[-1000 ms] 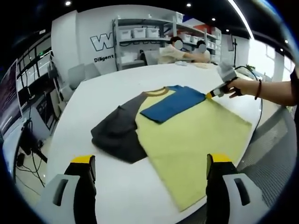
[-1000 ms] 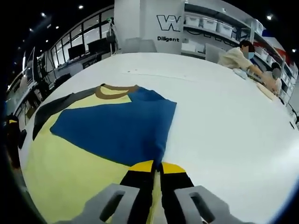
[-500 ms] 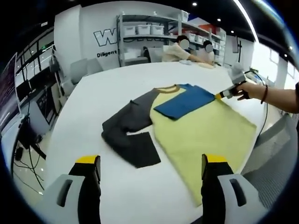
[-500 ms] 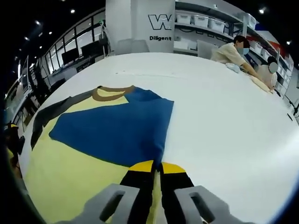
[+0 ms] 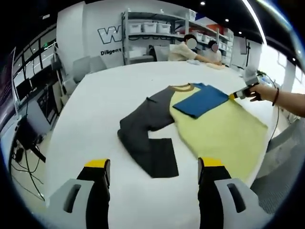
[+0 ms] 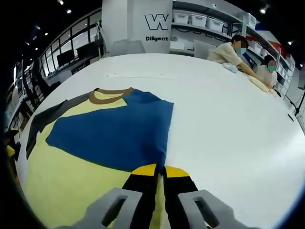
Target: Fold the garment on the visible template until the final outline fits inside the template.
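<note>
A shirt lies flat on the white table [image 5: 95, 105]: yellow body [image 5: 219, 129], brown collar [image 6: 112, 93], dark grey sleeve [image 5: 147, 138] bent out to one side. Its blue sleeve [image 6: 114, 133] is folded over the yellow body [image 6: 71, 176]. My right gripper [image 6: 159, 174] is shut on the near edge of the blue sleeve, at the shirt's side; the left gripper view shows it as the right gripper [image 5: 240, 94], held by a hand [image 5: 259, 93]. My left gripper [image 5: 152, 191] hangs open above bare table, short of the grey sleeve's cuff, holding nothing.
Two people sit at the table's far end [image 5: 200, 47], before shelves with white bins [image 5: 147, 28]. Office chairs [image 5: 90, 64] and desks stand beyond the table's left edge. Bare white table [image 6: 228, 119] spreads to the right of the shirt.
The left gripper's camera has shifted, so the shirt now sits farther right in its view and more of the grey sleeve shows. The right gripper stays shut on the blue sleeve.
</note>
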